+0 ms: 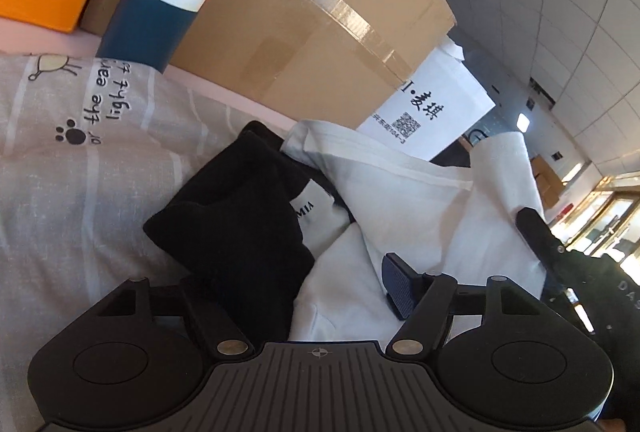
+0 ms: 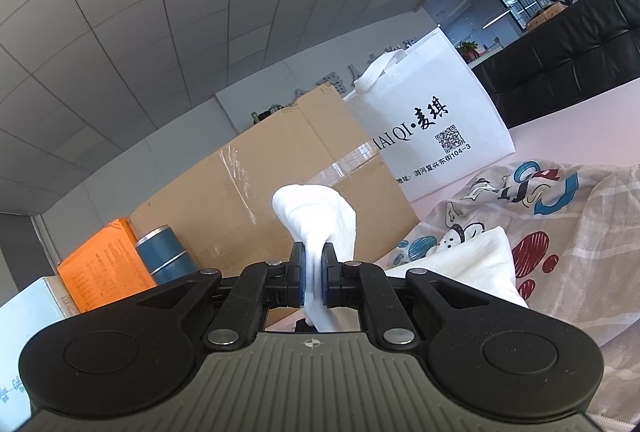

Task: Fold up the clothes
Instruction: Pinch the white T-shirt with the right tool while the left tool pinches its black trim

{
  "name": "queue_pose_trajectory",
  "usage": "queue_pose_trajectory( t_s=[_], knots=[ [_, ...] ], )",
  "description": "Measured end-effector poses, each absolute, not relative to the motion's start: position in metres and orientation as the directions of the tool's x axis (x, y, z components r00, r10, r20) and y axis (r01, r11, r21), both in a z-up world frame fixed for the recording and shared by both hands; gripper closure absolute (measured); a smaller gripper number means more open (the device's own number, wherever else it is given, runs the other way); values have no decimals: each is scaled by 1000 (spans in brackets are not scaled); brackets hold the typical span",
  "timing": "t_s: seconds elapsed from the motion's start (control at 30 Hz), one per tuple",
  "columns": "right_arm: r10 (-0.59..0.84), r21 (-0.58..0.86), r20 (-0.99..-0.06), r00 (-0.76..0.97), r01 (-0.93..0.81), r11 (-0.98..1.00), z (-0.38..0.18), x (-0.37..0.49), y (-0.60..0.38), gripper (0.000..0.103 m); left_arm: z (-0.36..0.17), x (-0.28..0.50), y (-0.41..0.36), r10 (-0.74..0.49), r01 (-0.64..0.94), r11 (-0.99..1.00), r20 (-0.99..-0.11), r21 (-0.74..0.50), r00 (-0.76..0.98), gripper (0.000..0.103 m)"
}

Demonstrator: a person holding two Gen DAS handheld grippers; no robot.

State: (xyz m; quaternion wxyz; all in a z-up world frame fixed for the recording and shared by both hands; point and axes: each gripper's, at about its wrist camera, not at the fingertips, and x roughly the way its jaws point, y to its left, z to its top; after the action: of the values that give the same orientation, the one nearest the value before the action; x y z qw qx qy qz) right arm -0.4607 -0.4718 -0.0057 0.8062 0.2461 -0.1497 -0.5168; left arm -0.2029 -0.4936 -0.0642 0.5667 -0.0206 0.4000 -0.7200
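1. On the patterned sheet (image 1: 80,192), the white T-shirt (image 1: 400,200) lies crumpled against a black garment (image 1: 240,232); the right gripper (image 2: 313,274) pinches its lifted fabric
2. The left gripper (image 1: 296,296) gapes halfway, empty; closing here, it may catch the black garment too
3. Count: two garments, one cardboard box (image 1: 312,44), one bottle (image 1: 168,0), one white tote bag (image 2: 432,120)
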Motion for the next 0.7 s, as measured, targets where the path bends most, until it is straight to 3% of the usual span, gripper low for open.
queue_pose_trajectory(
  t_s=[0.03,0.07,0.13,0.4,0.7],
  knots=[
    [-907,549,-12,422,761,346,-6,-460,-471,96,-64,-205,-493,-835,818,-32,-434,-574,-338,77],
    [-907,545,-8,420,762,349,-5,-460,-470,96,-63,-207,-492,-838,835,-26,-444,-549,-318,89],
    [-908,537,1,418,766,353,-5,-460,-468,96,-58,-203,-484,-861,829,-68,-387,-555,-329,96],
    [-905,567,118,409,721,399,-2,-479,-461,96,8,-188,-411,-935,803,-282,-36,-525,-352,99],
    [-889,606,75,452,688,401,1,-473,-464,96,62,-104,-311,-965,791,-261,150,-554,-213,100]
  ],
)
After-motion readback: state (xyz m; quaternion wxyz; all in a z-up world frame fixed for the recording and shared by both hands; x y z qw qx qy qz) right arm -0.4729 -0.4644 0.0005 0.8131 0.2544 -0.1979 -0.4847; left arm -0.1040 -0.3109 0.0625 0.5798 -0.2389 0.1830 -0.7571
